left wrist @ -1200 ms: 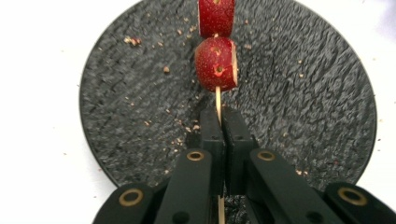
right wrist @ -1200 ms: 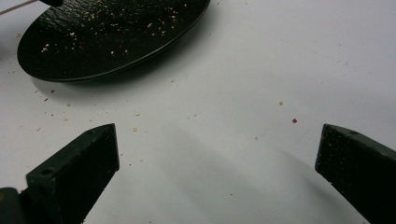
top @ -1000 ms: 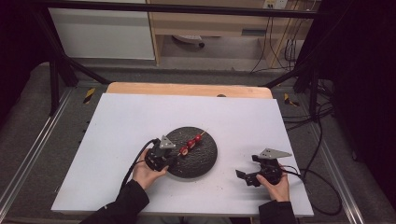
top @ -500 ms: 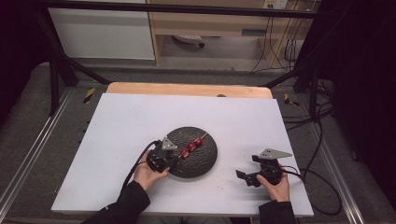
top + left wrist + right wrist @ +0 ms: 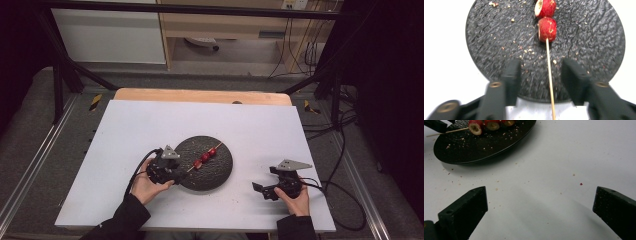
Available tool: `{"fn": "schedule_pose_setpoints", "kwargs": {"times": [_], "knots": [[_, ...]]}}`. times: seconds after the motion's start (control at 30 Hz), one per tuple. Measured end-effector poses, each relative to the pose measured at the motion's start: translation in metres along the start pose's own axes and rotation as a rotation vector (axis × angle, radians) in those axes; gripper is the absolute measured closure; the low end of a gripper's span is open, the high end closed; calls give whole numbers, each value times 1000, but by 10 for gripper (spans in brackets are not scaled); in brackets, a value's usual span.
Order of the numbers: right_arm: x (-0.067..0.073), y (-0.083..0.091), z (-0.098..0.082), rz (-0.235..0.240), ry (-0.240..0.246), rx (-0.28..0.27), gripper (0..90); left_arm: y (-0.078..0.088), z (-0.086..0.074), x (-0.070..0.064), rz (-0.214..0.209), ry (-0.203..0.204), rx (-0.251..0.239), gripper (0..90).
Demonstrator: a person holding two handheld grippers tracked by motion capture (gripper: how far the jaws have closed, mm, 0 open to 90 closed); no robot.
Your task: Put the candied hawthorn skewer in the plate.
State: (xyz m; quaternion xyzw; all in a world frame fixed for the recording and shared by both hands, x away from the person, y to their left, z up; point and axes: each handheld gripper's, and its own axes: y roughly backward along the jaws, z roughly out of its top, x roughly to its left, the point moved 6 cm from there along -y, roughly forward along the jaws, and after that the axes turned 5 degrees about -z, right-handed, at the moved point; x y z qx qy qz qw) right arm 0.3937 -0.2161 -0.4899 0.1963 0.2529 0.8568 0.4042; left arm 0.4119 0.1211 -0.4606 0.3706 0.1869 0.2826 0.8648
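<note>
Left tool (image 5: 172,170) is seen from the high view at the near-left rim of the dark plate (image 5: 220,175) on the white worktop (image 5: 150,125), its jaws just opened; the fruit skewer (image 5: 205,156) lies across the plate; right tool (image 5: 267,190) is held apart, well to the right. Along the left tool (image 5: 540,75), the skewer (image 5: 547,28) stick is seen between parted jaws, unclamped. Along the right tool (image 5: 541,212), wide-open jaws are shown over bare worktop (image 5: 564,157); the plate (image 5: 486,147) lies beyond.
</note>
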Motion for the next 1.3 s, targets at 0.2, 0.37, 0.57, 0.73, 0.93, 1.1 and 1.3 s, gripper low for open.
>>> {"fn": "schedule_pose_setpoints", "kwargs": {"times": [0.2,0.37,0.57,0.73,0.93,1.1,1.3], "knots": [[0,1,0,2,-5,2,5,16,-14,12,1,-6,-3,276],[0,0,0,2,0,1,5,31,-30,25,0,21,-33,194],[0,0,0,3,-2,4,5,48,-47,35,9,35,-82,107],[1,0,-1,3,-2,11,5,56,-63,42,31,56,-123,54],[1,-2,-3,5,5,24,5,59,-84,50,50,98,-168,44],[2,-3,-4,3,0,40,5,58,-99,55,60,112,-169,52],[3,-4,-6,6,2,48,5,58,-101,55,60,89,-168,55]]}}
